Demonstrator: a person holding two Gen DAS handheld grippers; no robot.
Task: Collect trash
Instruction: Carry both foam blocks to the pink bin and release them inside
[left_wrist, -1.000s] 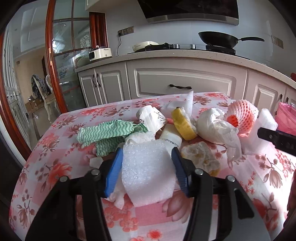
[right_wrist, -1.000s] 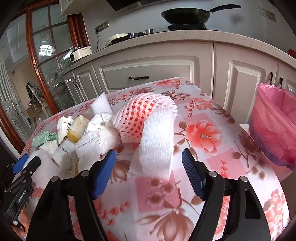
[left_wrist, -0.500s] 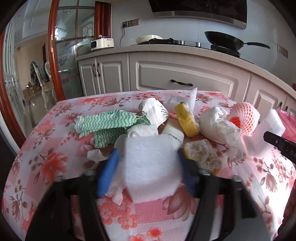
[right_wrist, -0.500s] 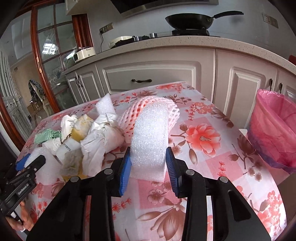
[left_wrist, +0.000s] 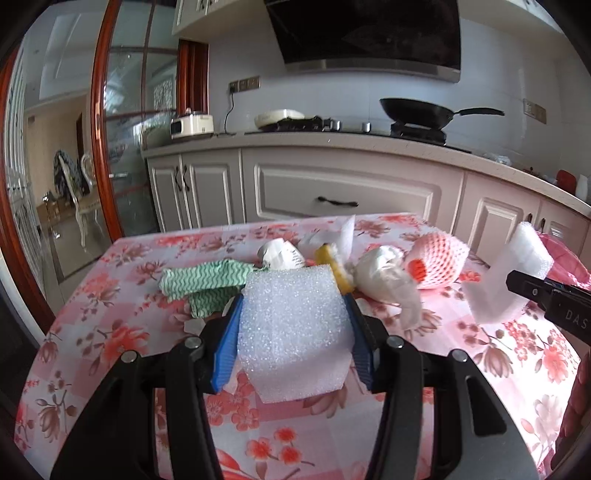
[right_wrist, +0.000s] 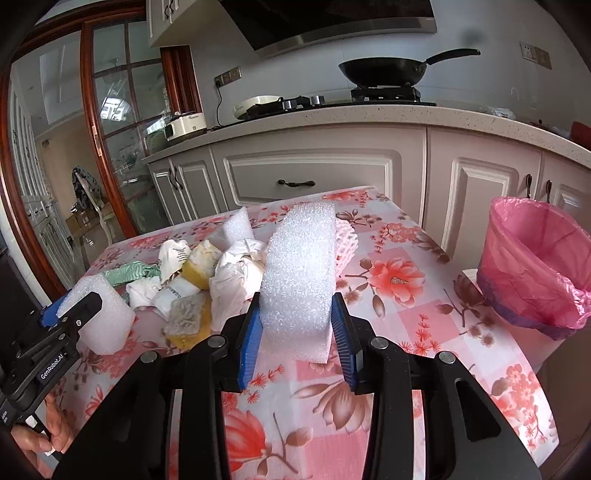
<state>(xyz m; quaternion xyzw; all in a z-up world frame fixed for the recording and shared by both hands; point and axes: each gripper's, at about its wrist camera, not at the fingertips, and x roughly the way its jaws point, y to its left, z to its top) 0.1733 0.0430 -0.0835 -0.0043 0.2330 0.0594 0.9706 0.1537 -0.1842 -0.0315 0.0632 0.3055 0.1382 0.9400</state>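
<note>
My left gripper is shut on a white foam block and holds it above the flowered table. My right gripper is shut on a taller white foam strip, also lifted off the table. The right foam strip shows in the left wrist view, and the left foam block shows in the right wrist view. A pile of trash lies behind: a green wavy cloth, crumpled white paper, a yellow sponge and a pink fruit net.
A bin lined with a pink bag stands off the table's right edge. White kitchen cabinets and a counter with a black pan run behind the table. A glass door with a red frame is at the left.
Both grippers closed on their foam pieces and lifted them off the table. Both views rose, showing more of the kitchen wall.
</note>
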